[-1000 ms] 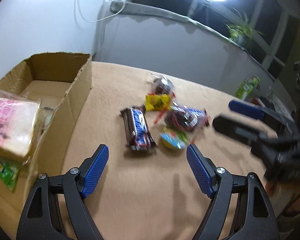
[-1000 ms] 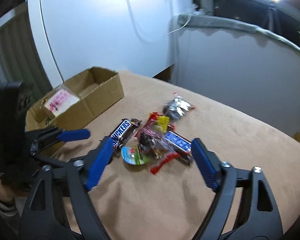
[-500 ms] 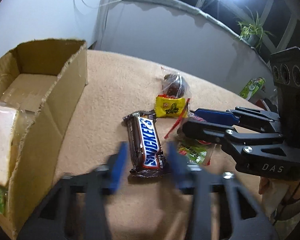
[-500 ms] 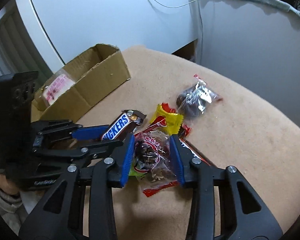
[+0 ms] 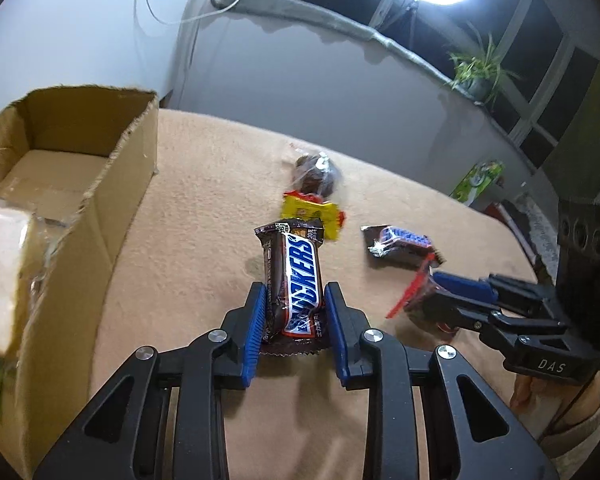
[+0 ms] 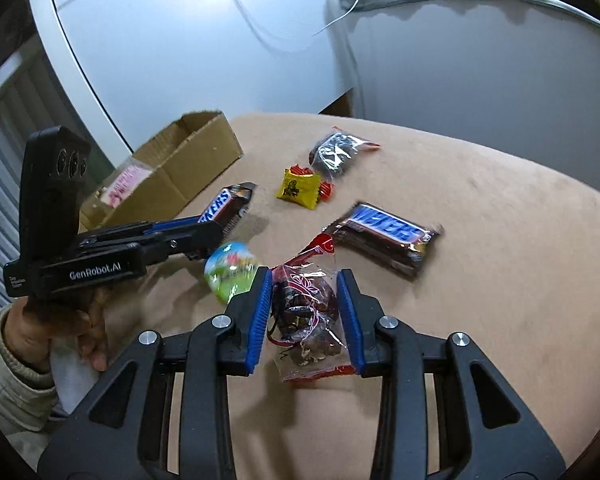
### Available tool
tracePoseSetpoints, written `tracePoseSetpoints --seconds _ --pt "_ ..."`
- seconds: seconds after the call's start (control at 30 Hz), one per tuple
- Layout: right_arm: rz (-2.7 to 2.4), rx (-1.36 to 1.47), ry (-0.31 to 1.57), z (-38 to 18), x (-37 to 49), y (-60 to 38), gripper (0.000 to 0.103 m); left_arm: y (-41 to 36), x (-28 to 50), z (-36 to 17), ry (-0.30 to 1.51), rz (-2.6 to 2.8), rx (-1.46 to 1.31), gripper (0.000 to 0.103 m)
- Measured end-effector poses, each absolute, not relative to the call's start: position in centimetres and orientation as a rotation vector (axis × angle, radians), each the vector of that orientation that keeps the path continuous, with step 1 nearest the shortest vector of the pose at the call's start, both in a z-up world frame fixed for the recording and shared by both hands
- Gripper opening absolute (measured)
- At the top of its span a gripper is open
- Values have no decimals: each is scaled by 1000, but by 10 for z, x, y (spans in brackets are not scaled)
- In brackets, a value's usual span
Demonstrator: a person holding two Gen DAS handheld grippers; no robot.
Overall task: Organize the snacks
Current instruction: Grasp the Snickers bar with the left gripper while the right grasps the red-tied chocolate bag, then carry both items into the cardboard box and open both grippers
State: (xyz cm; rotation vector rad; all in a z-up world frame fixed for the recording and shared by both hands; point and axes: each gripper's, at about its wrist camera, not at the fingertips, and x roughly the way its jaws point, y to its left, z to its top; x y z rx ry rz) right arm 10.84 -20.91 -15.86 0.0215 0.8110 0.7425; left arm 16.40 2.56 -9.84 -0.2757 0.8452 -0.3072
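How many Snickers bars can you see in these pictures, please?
2. One Snickers bar is clamped in the left gripper; the second Snickers bar lies on the tan table, right of the yellow packet. Others could sit unseen inside the cardboard box.

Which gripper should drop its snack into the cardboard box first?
Left. The left gripper is shut on a Snickers bar right beside the cardboard box; the right gripper sits farther away.

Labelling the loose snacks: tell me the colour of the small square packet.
Yellow with red edges, the small square packet shows best in the right wrist view.
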Motion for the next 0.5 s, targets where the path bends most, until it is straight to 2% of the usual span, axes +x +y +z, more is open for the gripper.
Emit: tracePoseSetpoints --seconds 0.5 --pt "553 217 654 -133 29 -275 35 17 75 -56 726 -383 -245 28"
